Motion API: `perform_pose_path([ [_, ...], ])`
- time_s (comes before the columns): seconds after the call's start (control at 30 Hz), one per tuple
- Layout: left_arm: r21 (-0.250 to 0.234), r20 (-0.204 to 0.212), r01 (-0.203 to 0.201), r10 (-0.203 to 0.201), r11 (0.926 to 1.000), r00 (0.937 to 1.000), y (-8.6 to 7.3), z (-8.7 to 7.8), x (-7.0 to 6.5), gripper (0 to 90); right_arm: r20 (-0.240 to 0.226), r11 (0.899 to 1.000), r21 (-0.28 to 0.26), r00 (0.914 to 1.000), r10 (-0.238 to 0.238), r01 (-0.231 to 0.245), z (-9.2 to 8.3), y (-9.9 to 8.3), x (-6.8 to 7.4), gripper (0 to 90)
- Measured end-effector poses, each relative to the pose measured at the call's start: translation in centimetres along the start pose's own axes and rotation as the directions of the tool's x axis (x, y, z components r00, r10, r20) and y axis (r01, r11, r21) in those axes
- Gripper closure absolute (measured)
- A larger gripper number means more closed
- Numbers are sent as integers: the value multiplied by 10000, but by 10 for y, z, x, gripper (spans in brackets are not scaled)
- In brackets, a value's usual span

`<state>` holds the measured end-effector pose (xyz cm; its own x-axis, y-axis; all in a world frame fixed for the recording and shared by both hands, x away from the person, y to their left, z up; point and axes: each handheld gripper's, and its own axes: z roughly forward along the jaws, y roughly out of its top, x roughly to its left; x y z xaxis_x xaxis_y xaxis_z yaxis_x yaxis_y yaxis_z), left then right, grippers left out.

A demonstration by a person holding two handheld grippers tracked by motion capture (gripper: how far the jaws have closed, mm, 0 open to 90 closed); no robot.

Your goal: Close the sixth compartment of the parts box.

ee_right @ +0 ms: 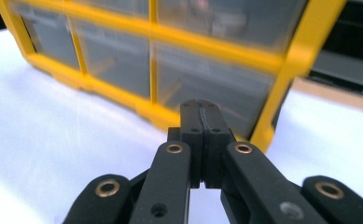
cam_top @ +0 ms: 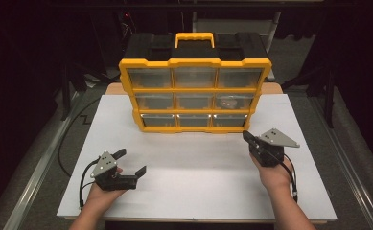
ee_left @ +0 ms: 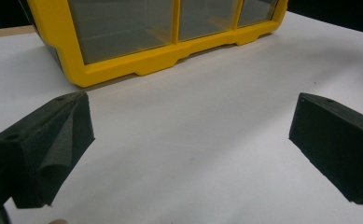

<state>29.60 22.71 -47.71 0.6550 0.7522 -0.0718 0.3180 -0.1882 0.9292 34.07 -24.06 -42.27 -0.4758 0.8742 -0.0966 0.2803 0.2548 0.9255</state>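
While both hands are sitting low over the white table (cam_top: 198,177), I'm seeing the yellow drawer organizer (cam_top: 195,62) standing upright at the far middle of the table, carry handle up, three rows of three clear drawers facing me. Right gripper (cam_top: 246,135) is hovering at the right, its tip just beside the organizer's bottom-right corner, touching or not I can't tell; jaws are pressing flat together with nothing between them, plain in the right gripper view (ee_right: 201,109), which is looking at the lower right drawers, slightly blurred. Left gripper (cam_top: 130,161) is resting near-left, well apart from the organizer, pointing right and slightly far; jaws are standing wide apart, empty, with bare table between the pads in the left gripper view (ee_left: 191,140). Same view is showing the organizer's bottom row (ee_left: 170,60) ahead. Something pale is lying in the middle-right drawer (cam_top: 231,101), too small to name.
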Motion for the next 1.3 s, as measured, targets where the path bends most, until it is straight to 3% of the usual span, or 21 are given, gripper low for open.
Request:
perform_pose_path([
  [0.3,38,-30,-15,15,10000,10000,0,0,1,9,-148,9991,312,9995,277,-272,-23,-36,2,900],
  [0.5,-30,-52,-7,7,10000,10000,0,-1,1,9,-138,9975,-17,9974,710,-711,-55,-59,-2,900],
  [0.6,-39,-73,16,-16,10000,10000,0,0,1,9,-76,9954,96,9954,956,-955,-55,-66,-7,900],
  [0.8,-4,-120,51,-51,10000,9999,0,-1,2,9,-123,9966,121,9966,811,-810,-49,-65,-6,873],
  [1.3,197,-505,236,-226,9995,9985,0,-4,6,9,-626,9942,733,9945,839,-793,-36,-69,-3,328],
])
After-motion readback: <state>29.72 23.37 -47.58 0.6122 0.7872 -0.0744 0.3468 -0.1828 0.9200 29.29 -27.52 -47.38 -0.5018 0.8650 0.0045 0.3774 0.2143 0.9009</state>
